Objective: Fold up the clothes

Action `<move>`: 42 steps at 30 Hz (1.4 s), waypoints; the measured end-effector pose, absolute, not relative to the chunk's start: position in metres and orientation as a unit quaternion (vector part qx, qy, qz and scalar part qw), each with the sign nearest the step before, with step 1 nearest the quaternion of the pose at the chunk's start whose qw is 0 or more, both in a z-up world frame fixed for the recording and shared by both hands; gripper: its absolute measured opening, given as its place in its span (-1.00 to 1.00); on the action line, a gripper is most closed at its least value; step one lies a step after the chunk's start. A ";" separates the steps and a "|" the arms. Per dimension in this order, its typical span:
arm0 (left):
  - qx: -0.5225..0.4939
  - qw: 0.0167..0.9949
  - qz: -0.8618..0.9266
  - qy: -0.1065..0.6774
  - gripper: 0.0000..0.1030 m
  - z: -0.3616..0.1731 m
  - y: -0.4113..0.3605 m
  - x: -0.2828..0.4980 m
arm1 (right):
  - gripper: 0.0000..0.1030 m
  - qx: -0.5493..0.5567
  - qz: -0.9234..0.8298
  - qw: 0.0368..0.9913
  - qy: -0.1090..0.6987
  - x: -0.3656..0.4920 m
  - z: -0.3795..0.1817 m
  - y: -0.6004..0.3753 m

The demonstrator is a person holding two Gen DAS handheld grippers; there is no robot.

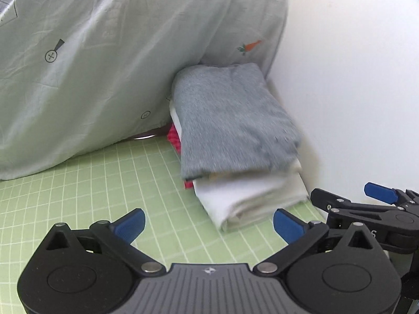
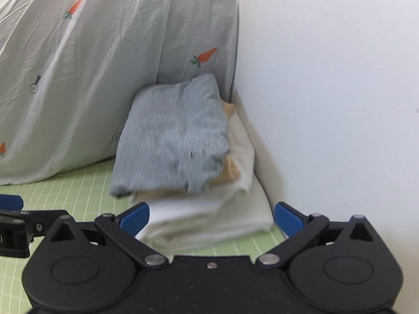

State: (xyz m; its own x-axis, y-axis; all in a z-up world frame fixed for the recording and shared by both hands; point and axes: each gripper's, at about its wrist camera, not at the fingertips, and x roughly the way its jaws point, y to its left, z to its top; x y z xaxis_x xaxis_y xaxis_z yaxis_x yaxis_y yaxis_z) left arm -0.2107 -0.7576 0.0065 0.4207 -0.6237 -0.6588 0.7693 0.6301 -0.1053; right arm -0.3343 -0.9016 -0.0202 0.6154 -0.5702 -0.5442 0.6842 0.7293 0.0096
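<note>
A folded grey garment lies on top of a stack of folded clothes, over a white one and a red one at the left edge. In the right wrist view the grey garment sits over a tan piece and the white one. My left gripper is open and empty, just short of the stack. My right gripper is open and empty, its jaws at the white garment's near edge. The right gripper also shows in the left wrist view.
The stack rests on a green grid mat against a white wall. A pale sheet with carrot prints hangs behind and to the left of the stack; it also shows in the right wrist view.
</note>
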 end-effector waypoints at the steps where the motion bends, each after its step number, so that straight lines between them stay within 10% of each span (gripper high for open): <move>1: 0.109 0.834 -0.419 0.341 0.99 0.006 -0.752 -0.216 | 1.00 0.112 -0.353 0.891 0.263 -0.341 -0.021 -0.895; 42: 0.134 0.820 -0.458 0.318 0.99 0.011 -0.692 -0.281 | 1.00 0.146 -0.374 0.879 0.259 -0.411 -0.024 -0.819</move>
